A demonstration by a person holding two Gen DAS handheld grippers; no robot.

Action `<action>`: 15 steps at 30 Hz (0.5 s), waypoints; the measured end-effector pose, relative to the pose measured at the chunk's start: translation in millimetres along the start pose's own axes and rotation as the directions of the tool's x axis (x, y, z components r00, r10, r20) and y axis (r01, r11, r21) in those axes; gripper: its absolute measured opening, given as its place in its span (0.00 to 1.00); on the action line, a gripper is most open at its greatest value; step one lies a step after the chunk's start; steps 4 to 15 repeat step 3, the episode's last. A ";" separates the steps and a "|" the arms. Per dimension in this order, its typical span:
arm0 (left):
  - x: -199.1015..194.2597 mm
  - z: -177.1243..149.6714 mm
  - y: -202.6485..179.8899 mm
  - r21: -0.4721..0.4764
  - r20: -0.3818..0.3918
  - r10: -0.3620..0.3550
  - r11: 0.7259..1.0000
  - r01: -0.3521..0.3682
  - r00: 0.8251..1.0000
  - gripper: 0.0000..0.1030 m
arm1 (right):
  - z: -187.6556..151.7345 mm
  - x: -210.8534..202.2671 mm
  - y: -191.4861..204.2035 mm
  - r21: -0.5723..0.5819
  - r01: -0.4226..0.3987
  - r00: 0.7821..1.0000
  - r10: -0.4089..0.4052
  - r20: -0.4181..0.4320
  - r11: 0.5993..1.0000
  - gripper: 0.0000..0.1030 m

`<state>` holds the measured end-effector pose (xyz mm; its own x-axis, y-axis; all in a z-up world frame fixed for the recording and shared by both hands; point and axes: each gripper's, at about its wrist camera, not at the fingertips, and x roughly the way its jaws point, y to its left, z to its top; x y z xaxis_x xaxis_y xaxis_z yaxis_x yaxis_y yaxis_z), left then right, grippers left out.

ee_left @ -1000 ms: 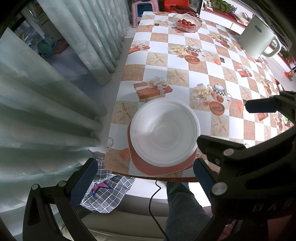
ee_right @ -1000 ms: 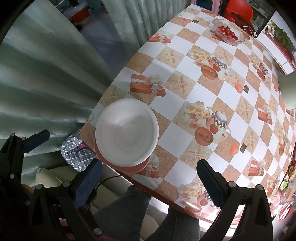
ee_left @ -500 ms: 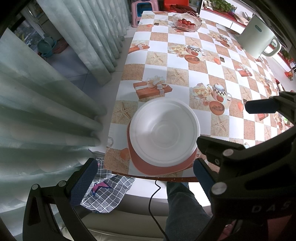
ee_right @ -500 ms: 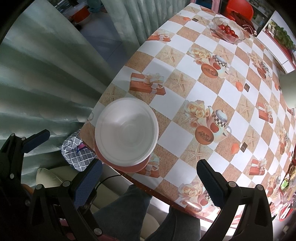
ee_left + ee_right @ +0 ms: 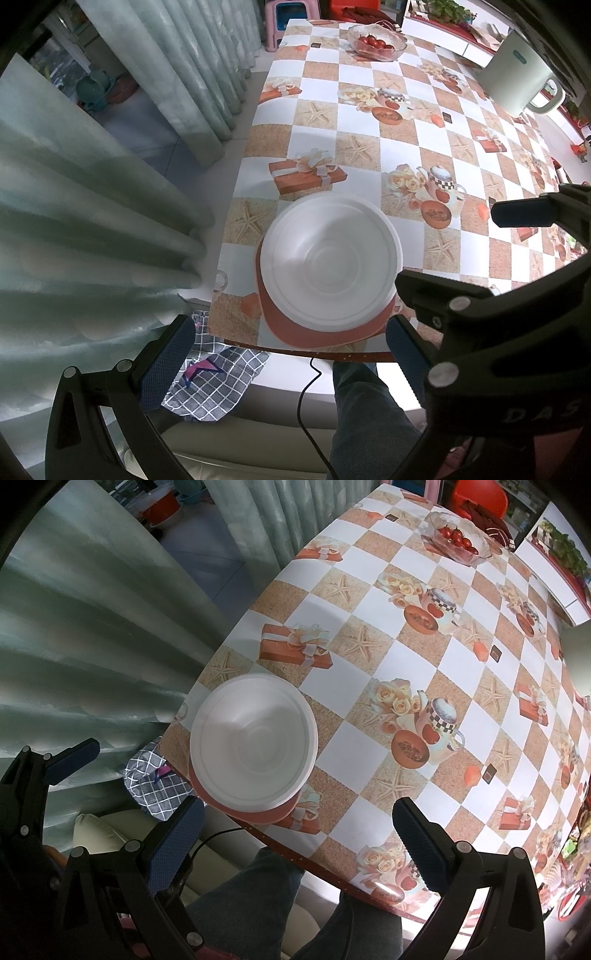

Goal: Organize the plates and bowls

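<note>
A white bowl (image 5: 330, 260) sits on an orange-red plate (image 5: 314, 334) at the near left corner of the patterned table (image 5: 424, 155). The bowl (image 5: 255, 744) and the plate's rim (image 5: 255, 814) also show in the right wrist view. My left gripper (image 5: 286, 360) is open and empty, held above the table's near edge just short of the stack. My right gripper (image 5: 295, 843) is open and empty, off the near edge, to the right of the stack. The right gripper's body also shows at the right of the left wrist view.
A glass bowl of tomatoes (image 5: 376, 40) stands at the far end. A white kettle (image 5: 521, 79) is at the far right. Curtains (image 5: 110, 184) hang close on the left. A checked cloth (image 5: 214, 384) and my legs (image 5: 365, 417) are below the near edge.
</note>
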<state>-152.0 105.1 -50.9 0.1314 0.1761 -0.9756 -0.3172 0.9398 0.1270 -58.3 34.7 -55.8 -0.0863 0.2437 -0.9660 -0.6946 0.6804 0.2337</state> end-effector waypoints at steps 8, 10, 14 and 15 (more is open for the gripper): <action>-4.9 0.8 1.7 -0.010 0.023 -0.018 1.000 0.019 1.000 1.00 | -0.2 2.3 0.3 0.003 -0.007 1.000 0.007 -0.005 1.000 1.00; -4.9 0.8 1.7 -0.010 0.023 -0.018 1.000 0.019 1.000 1.00 | -0.2 2.3 0.3 0.003 -0.007 1.000 0.007 -0.005 1.000 1.00; -4.9 0.8 1.7 -0.010 0.023 -0.018 1.000 0.019 1.000 1.00 | -0.2 2.3 0.3 0.003 -0.007 1.000 0.007 -0.005 1.000 1.00; -4.9 0.8 1.7 -0.010 0.023 -0.018 1.000 0.019 1.000 1.00 | -0.2 2.3 0.3 0.003 -0.007 1.000 0.007 -0.005 1.000 1.00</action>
